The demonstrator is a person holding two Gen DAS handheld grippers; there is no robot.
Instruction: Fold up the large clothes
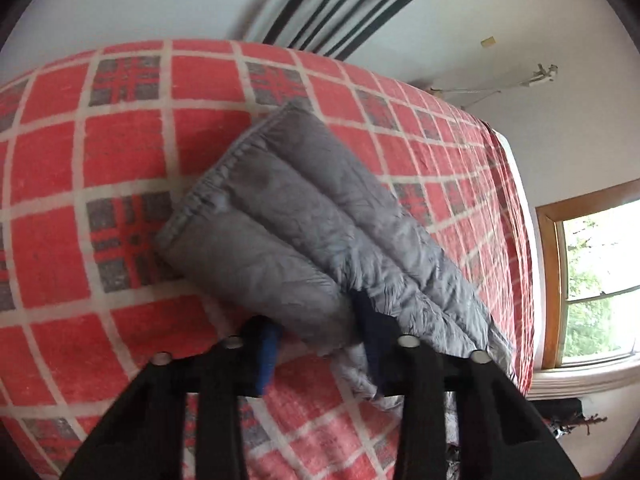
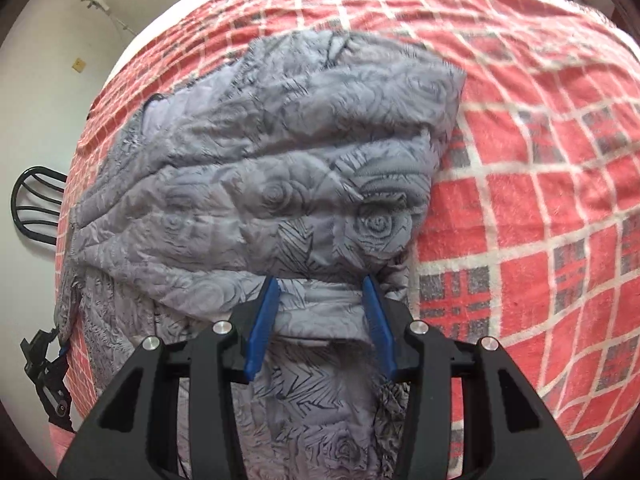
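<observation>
A grey quilted jacket lies on a red plaid blanket. In the left wrist view one padded sleeve stretches away from my left gripper, whose blue fingers stand on either side of the sleeve's near end. In the right wrist view the jacket is bunched into a rose-patterned heap. My right gripper has its blue fingers on either side of a thick fold of the jacket, which fills the gap. The other gripper shows at the far left.
The blanket covers a bed. A black metal chair stands behind the bed by a white wall. A wood-framed window is at the right. The bed's edge runs along the right.
</observation>
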